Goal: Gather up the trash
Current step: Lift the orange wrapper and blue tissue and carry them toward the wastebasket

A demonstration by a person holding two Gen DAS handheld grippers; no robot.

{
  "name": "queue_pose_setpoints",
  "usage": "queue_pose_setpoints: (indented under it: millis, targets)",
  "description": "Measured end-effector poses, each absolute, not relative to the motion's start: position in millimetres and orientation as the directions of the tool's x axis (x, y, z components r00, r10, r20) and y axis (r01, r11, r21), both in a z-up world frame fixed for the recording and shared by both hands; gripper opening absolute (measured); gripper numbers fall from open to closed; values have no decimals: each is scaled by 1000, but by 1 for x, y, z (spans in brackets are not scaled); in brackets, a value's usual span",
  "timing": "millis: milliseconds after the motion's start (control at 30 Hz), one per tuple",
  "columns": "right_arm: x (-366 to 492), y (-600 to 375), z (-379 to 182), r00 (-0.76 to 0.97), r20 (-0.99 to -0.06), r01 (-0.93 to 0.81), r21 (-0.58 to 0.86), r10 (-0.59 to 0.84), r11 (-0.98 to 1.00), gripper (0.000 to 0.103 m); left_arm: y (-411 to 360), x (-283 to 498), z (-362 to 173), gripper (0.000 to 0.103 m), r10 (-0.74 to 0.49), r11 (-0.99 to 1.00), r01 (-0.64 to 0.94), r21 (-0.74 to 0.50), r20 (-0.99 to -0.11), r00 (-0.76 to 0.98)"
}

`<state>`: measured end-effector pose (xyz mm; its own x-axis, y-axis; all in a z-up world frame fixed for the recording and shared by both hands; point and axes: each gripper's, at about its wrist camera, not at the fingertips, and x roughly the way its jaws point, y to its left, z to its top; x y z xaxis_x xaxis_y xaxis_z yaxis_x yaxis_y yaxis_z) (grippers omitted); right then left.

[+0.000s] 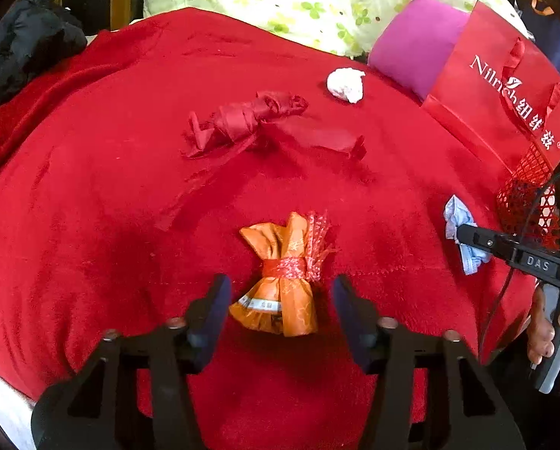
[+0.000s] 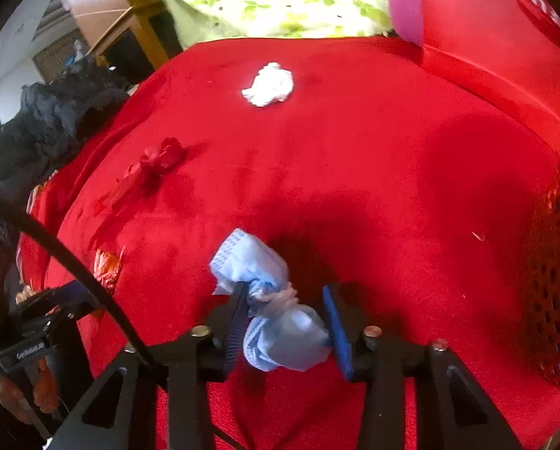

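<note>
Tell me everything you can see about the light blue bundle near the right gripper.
The light blue bundle looks like thin crumpled fabric or paper, perhaps a face mask, twisted and knotted at its waist with a pale tie. One end shows a fine printed grid. It lies on the red blanket, between the fingers of the right gripper. The left finger seems to touch its waist and the right finger its lower bulge, but the jaws are not shut. In the left wrist view it shows partly behind that gripper.

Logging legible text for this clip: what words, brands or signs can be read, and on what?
"Nilrich" plus Chinese characters I cannot read reliably: red paper bag.
"DAS": right gripper body.
Small white print on the left gripper body: blurred.
Printed band on the orange wrapper: too small.
</note>
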<state>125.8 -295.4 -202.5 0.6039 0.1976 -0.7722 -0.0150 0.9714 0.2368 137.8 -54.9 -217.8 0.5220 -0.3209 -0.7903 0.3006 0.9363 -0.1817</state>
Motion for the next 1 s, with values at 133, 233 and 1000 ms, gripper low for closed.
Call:
queue_pose_setpoints:
  millis: [133, 233, 1000]
  targets:
    - [121, -291, -198, 616, -762, -37, 223, 198, 974, 32, -64, 140, -220, 31, -294, 940, 309, -145, -805, 516]
    - [118, -293, -193, 636, -742, -42, 241, 212, 970, 32, -66, 137, -209, 29, -282, 942, 315, -120, -793, 541]
    - [30, -314, -89, 925, -311, -140, 252, 217, 958, 31, -142, 91, -46, 29, -154, 946, 274, 175, -503, 850]
